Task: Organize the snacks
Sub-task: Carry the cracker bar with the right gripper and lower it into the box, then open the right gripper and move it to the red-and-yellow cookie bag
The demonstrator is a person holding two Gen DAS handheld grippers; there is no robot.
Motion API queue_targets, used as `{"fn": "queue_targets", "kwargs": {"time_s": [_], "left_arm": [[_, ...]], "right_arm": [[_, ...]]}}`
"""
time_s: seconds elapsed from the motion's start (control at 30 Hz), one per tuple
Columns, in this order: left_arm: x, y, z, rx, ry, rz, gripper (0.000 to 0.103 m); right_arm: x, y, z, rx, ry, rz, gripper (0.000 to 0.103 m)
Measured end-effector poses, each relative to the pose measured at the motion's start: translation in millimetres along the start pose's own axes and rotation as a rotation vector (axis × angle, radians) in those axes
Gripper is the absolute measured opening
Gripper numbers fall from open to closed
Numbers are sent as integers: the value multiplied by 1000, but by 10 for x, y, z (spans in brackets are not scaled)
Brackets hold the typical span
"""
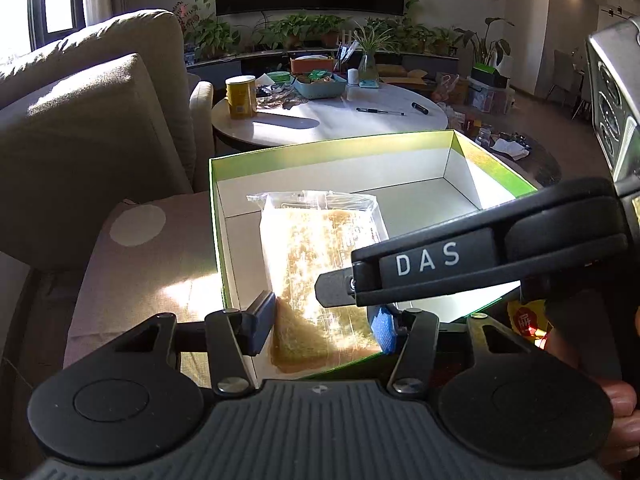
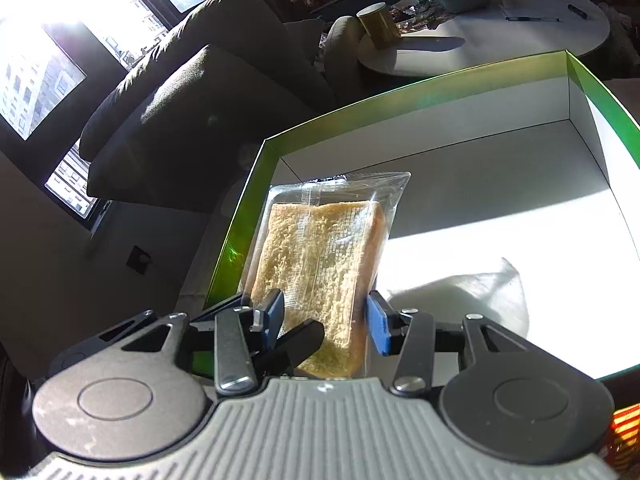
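A clear-wrapped slice of toast hangs over the left part of a green-rimmed white box. My left gripper is closed on the packet's near end, one pad on each side. My right gripper also pinches the same toast packet at its near end, over the box. In the left wrist view the right gripper's black arm marked DAS crosses in from the right. The box floor is otherwise bare.
The box rests on a cushioned stool beside a beige sofa. A round white table behind holds a yellow can, a blue basket and pens. A red snack pack lies right of the box.
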State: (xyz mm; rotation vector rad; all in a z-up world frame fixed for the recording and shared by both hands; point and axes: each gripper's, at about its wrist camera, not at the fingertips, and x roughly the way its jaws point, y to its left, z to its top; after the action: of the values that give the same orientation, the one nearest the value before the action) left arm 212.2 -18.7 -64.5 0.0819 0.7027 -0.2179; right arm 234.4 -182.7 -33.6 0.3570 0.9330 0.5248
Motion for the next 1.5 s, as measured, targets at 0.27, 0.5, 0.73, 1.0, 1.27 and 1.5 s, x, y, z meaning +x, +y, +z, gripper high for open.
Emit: {"fn": "queue_targets", "kwargs": {"time_s": [0.27, 0.5, 0.73, 1.0, 1.27, 1.5], "left_arm": [[-110, 6, -30, -14, -23, 6, 55], [-311, -52, -71, 2, -67, 30, 65], [-523, -60, -93, -8, -95, 30, 66], [-813, -172, -141, -2, -155, 43, 71], [-966, -370, -265, 5, -160, 25, 74], [-997, -546, -293, 13, -142, -13, 74]], "right_arm": [[-109, 102, -66, -55, -17, -12, 77], [-295, 201, -162, -104, -50, -11, 77], [-453, 298, -205, -117, -63, 16, 77], [-782, 382, -299, -155, -126, 45, 77], [-1166, 250, -473, -184, -196, 24, 77], [-1332, -66, -555, -138, -236, -34, 77]]}}
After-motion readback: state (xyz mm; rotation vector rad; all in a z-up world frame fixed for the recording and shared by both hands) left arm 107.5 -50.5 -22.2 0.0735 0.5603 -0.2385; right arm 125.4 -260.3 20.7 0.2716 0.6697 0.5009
